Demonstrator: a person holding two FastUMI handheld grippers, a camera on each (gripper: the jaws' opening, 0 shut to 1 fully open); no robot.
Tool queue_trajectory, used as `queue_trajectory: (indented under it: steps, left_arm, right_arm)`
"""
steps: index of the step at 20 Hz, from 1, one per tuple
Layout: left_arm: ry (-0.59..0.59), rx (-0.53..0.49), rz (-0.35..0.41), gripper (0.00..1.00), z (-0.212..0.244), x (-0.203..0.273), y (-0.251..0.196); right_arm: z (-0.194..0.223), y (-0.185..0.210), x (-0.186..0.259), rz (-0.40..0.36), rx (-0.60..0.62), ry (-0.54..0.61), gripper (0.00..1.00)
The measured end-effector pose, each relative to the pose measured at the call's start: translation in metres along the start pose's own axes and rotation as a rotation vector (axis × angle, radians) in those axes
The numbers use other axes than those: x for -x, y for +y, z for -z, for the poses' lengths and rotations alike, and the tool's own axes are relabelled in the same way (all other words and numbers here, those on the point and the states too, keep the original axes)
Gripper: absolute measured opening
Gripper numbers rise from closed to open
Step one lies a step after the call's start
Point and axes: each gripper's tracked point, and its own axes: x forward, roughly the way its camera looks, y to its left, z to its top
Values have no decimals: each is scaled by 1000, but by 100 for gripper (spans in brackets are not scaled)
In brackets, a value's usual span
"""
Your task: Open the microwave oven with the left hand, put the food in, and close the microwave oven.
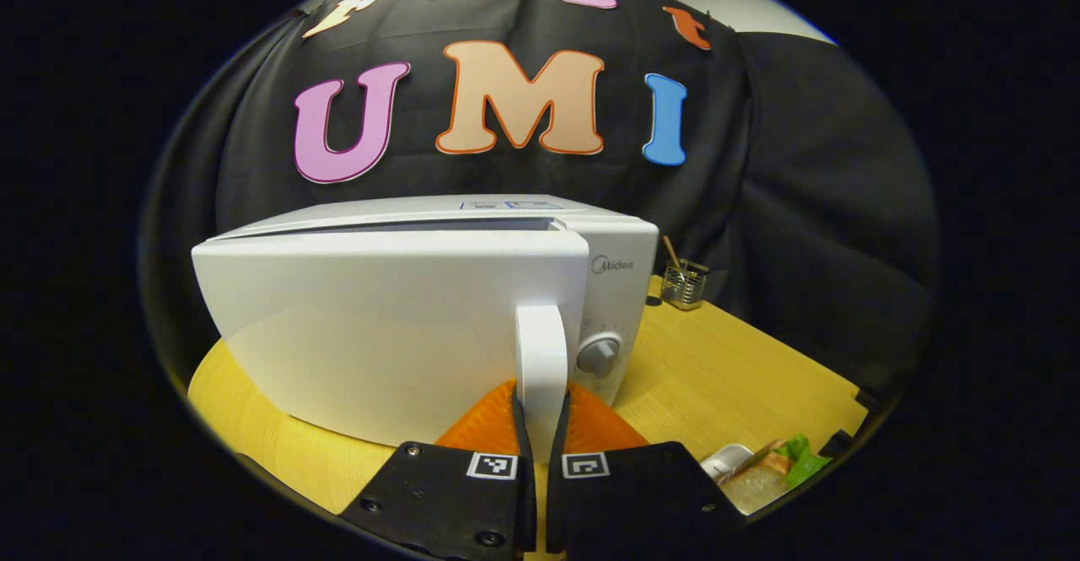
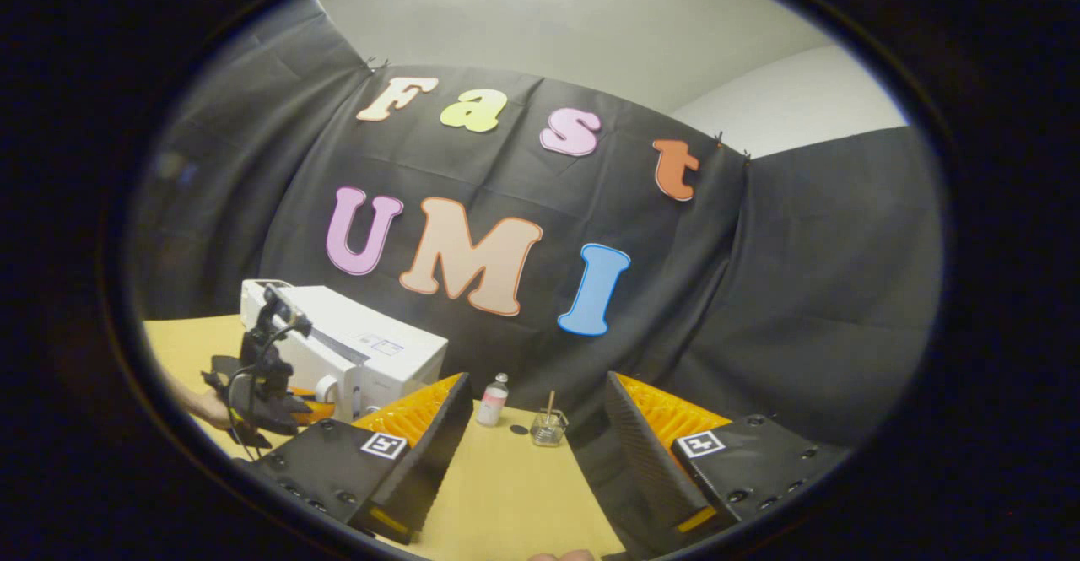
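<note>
A white microwave oven point(image 1: 422, 308) stands on the wooden table point(image 1: 726, 375). Its door is swung partly out toward me, with a gap along the top edge. My left gripper point(image 1: 540, 426) is shut on the white door handle point(image 1: 540, 358), both fingers pressing its sides. The food, a sandwich with lettuce on a white plate point(image 1: 764, 472), lies at the lower right of the left gripper view. My right gripper point(image 2: 531, 443) hovers open over the table with nothing between its fingers. Far to its left I see the microwave point(image 2: 363, 354) and the left gripper point(image 2: 261, 375) held by a hand.
A small glass with a stick in it point(image 1: 683, 283) stands behind the microwave's right side, also seen as the glass point(image 2: 548, 428) in the right gripper view beside a small white bottle point(image 2: 493, 401). Black cloth walls close the back and right.
</note>
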Motion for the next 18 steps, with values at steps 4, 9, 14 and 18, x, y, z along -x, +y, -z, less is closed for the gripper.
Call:
queue_trajectory:
  steps: [4,9,14,18]
  left_arm:
    - [4,33,62,6,15,56,7]
    - [51,41,49,6,36,118,32]
    - [48,52,-73,6,50,166,71]
    - [57,53,-119,6,59,192,97]
  right_arm:
    - [3,21,-9,-34,-22,5,98]
    - [2,57,-14,-93,-35,-3,97]
    - [0,91,-9,-135,-41,-8,98]
    - [3,114,-2,-162,-34,2,98]
